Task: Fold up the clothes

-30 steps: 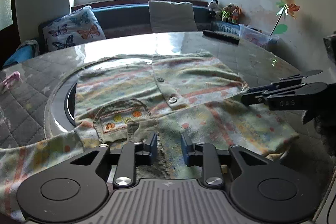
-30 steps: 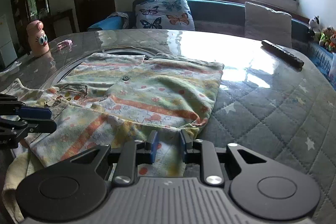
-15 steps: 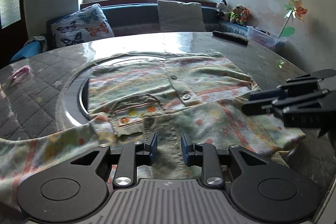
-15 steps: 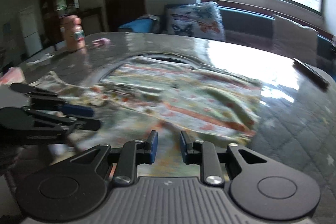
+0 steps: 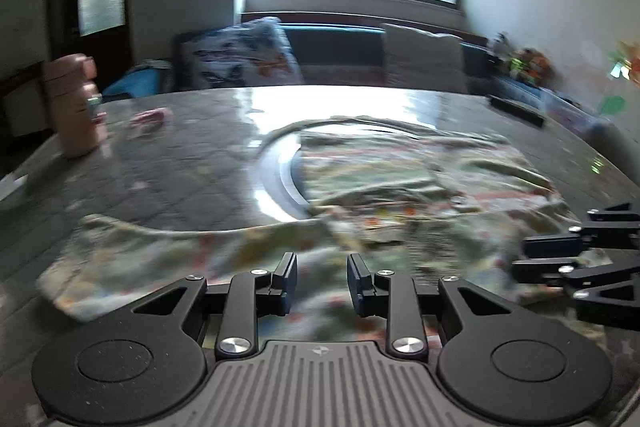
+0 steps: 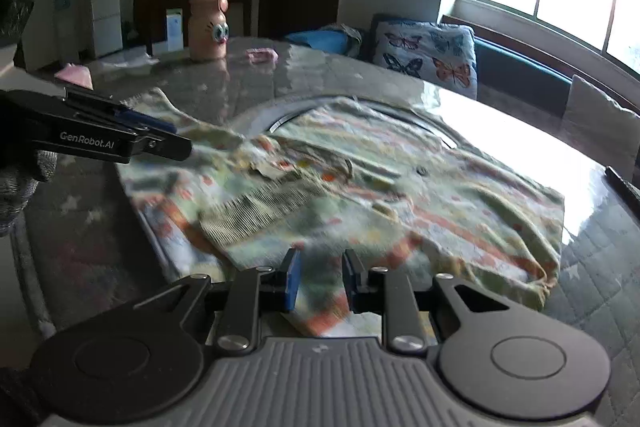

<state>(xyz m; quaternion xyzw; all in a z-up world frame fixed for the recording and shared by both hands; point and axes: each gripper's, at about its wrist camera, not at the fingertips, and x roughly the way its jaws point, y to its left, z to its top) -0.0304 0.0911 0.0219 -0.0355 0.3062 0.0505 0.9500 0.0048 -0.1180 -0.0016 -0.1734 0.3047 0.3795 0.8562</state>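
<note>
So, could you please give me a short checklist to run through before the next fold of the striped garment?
1. Left hand-held gripper open: ok, jaws apart.
2. Right hand-held gripper open: ok, jaws apart.
3. Fabric between either pair of jaws: cannot tell, since cloth lies under both.
4. Pale green, orange-striped buttoned garment flat: not ok, rumpled near the ribbed collar.
5. Left sleeve folded in: not ok, stretched outward.
6. Black remote control clear of garment: ok.
</note>
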